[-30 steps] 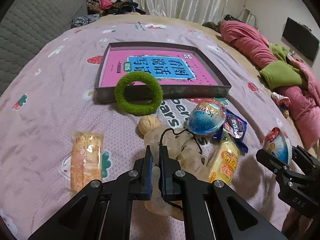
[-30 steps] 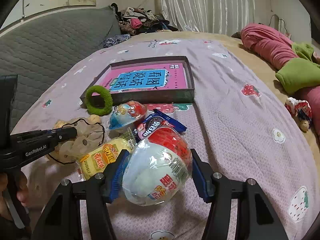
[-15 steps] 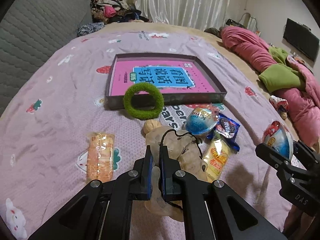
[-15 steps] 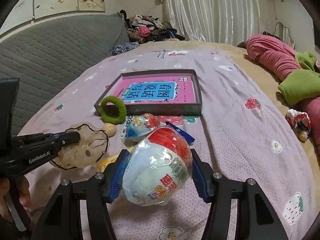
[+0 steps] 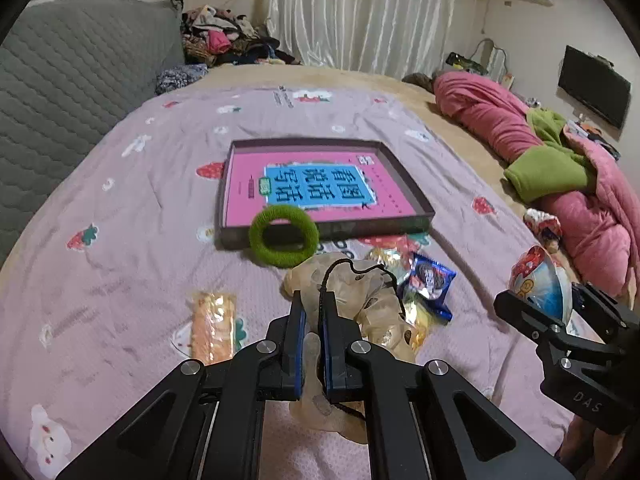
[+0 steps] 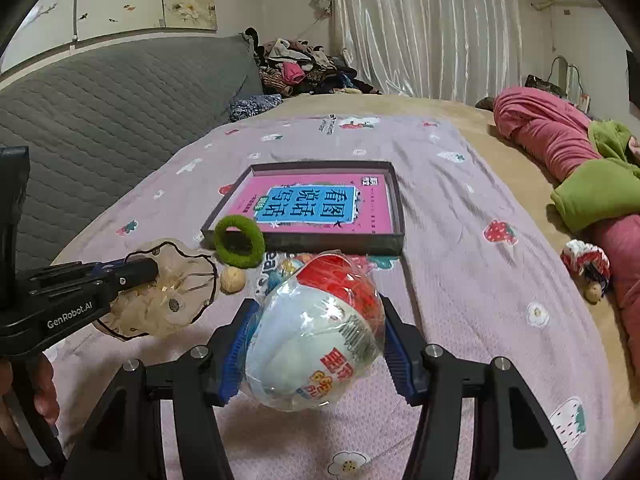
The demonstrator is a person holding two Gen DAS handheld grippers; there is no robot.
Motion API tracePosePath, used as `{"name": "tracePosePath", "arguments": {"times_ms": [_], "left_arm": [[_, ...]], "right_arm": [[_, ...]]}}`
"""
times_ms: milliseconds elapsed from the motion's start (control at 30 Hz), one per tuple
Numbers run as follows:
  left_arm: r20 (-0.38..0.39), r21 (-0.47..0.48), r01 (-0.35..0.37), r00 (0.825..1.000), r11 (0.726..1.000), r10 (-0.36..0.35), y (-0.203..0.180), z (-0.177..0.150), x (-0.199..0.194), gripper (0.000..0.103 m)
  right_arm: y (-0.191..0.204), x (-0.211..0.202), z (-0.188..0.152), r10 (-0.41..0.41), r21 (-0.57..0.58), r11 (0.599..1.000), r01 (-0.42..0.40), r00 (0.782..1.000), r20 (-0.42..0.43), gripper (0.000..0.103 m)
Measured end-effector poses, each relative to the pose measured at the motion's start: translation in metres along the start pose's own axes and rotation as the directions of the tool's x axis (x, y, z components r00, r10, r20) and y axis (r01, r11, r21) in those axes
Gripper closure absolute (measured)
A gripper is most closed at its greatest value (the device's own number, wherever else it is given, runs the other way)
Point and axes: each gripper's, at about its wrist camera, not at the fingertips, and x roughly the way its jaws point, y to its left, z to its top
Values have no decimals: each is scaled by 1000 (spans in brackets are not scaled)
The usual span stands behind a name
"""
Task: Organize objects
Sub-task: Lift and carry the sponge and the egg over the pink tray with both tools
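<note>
Box (image 5: pixel 320 232) sits mid-bed, green ring (image 5: pixel 283 235) at its near wall. Left view: left gripper (image 5: pixel 311 320) pinched on a beige scrunchie (image 5: pixel 360 300) off the bed. Right view: right gripper (image 6: pixel 316 344) clamps a wrapped toy egg (image 6: pixel 316 332) short of the box. Carry step, probably; next both go over the wall, then release.

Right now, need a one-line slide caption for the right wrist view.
Right tongs grip a wrapped toy egg above the bedspread; left tongs hold a beige scrunchie.
</note>
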Motion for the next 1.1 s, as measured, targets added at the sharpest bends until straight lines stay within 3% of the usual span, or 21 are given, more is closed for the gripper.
{"name": "tracePosePath", "arguments": {"times_ms": [733,1100], "left_arm": [[81,-6,-17,997,1000,17,23,60,-31,96],[96,7,-24,995,1000,23,20,87,-25,96]], "right_arm": [[17,-16,69,-5,-92,996,13,997,76,44],[22,-14,114,-18,-135,990,34,992,121,44]]}}
